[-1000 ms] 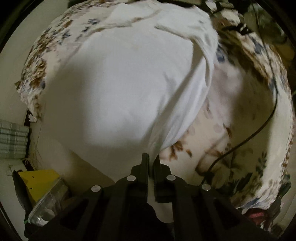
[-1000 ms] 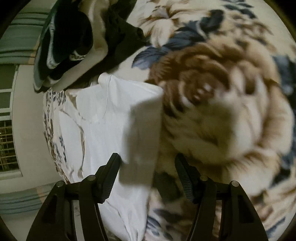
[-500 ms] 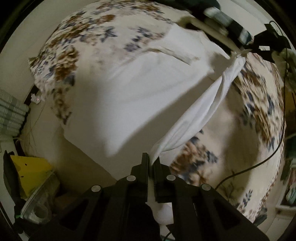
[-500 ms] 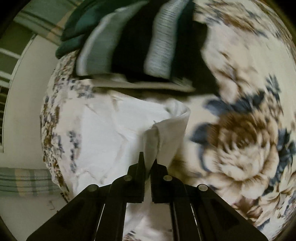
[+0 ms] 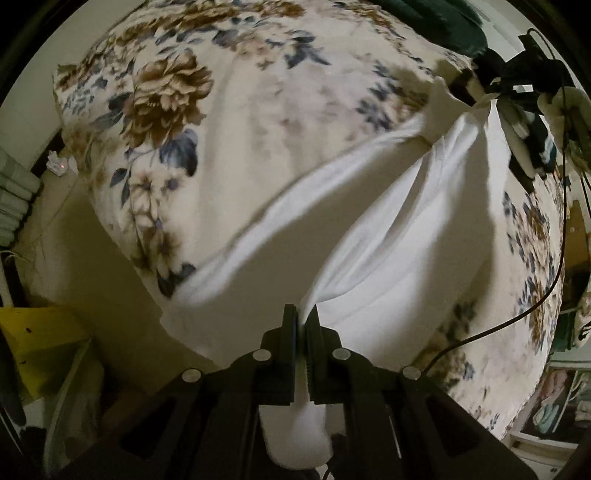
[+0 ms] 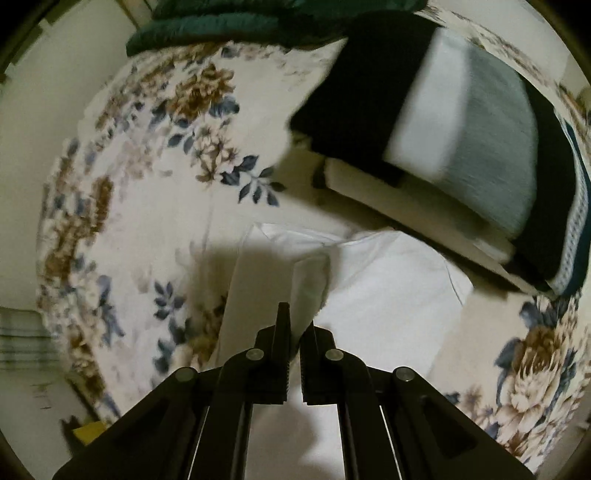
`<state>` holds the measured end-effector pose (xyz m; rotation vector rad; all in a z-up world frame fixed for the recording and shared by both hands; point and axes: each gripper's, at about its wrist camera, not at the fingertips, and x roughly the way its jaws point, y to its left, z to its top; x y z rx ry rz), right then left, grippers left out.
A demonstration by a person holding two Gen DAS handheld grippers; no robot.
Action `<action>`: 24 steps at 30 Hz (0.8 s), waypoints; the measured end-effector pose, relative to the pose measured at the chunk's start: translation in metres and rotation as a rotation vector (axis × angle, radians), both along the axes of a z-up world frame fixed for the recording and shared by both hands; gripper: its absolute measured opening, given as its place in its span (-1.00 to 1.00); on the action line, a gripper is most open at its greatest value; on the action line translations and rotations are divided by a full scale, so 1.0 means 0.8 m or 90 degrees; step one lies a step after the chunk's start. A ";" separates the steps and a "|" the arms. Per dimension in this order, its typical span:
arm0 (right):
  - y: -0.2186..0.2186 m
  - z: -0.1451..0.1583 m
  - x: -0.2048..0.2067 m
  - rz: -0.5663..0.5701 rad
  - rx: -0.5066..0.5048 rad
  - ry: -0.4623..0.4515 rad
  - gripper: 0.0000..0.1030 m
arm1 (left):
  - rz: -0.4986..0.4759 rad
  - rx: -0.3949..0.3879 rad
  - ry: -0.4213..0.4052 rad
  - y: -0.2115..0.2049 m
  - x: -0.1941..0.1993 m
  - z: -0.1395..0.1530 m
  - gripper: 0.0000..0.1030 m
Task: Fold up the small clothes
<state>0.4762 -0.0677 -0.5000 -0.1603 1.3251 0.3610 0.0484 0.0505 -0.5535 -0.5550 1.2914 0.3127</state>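
Observation:
A white garment (image 5: 388, 236) hangs stretched above the floral bed sheet (image 5: 229, 122). My left gripper (image 5: 302, 317) is shut on one corner of it, cloth bunched between the fingers. In the left wrist view the far corner rises to my right gripper (image 5: 495, 98), seen small at the upper right. In the right wrist view my right gripper (image 6: 297, 325) is shut on a fold of the white garment (image 6: 373, 291), which drapes below and to the right of the fingers.
A stack of folded dark, grey and white clothes (image 6: 454, 147) lies on the floral sheet (image 6: 147, 177) just beyond the garment. A dark green blanket (image 6: 229, 26) lies at the bed's far end. A black cable (image 5: 532, 306) crosses the right. A yellow box (image 5: 40, 343) sits off the bed's left.
My right gripper closed on the garment's far corner. Both grippers lifted the garment off the sheet, so it now hangs stretched between them, uncovering the floral sheet.

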 end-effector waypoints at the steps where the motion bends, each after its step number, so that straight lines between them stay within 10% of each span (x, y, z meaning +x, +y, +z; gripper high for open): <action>1: 0.008 -0.008 0.002 0.000 -0.013 -0.003 -0.92 | 0.001 -0.002 0.002 0.011 0.001 -0.009 -0.95; 9: 0.045 -0.067 0.018 -0.052 -0.067 0.020 -0.91 | 0.028 -0.047 0.072 0.088 -0.014 -0.088 -0.86; 12: 0.035 -0.072 0.018 -0.077 -0.016 0.061 -0.62 | 0.055 -0.060 0.079 0.116 -0.038 -0.091 -0.86; 15: 0.010 -0.059 0.005 -0.115 0.074 0.096 0.05 | 0.074 -0.057 0.078 0.140 -0.058 -0.077 -0.83; 24: -0.088 -0.009 -0.109 -0.123 0.138 0.074 0.38 | -0.004 0.074 0.018 0.112 0.007 0.018 -0.81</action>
